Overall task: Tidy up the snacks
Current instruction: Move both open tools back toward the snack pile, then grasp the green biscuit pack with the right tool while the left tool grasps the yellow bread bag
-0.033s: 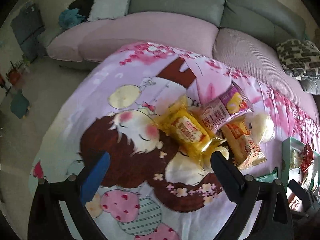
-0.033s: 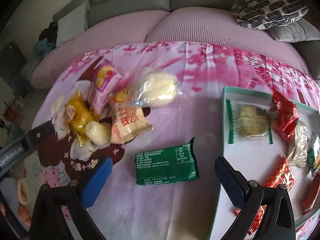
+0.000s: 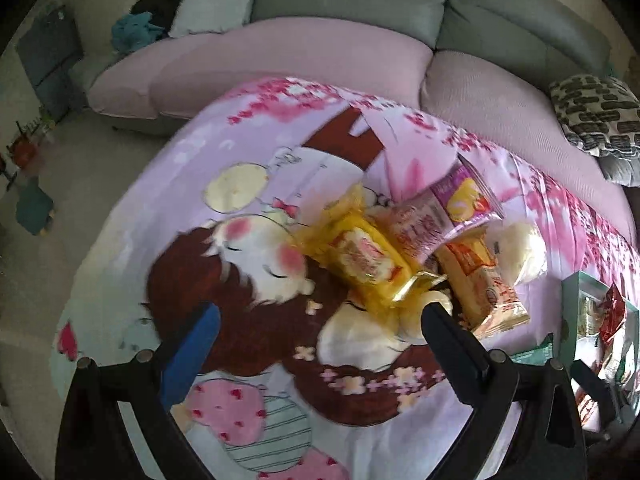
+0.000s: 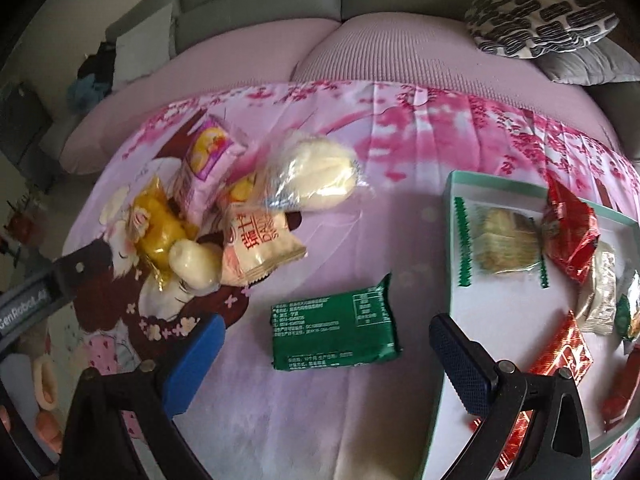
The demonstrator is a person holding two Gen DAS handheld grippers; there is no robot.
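A pile of snacks lies on the pink cartoon cloth (image 3: 248, 280): a yellow pack (image 3: 360, 256), a pink-purple pack (image 3: 444, 212), an orange-white pack (image 3: 484, 292) and a white bun in clear wrap (image 3: 520, 248). My left gripper (image 3: 320, 320) is open and empty, just short of the yellow pack. In the right wrist view a green pack (image 4: 334, 328) lies flat between the pile (image 4: 256, 240) and a mint tray (image 4: 450, 240) holding several snacks. My right gripper (image 4: 326, 340) is open and empty, hovering over the green pack.
A pink and grey sofa (image 3: 320, 60) runs behind the table, with a patterned cushion (image 4: 536, 16) at the right. The tray's corner (image 3: 570, 292) shows at the right of the left wrist view. The left gripper body (image 4: 36, 300) shows at the left edge.
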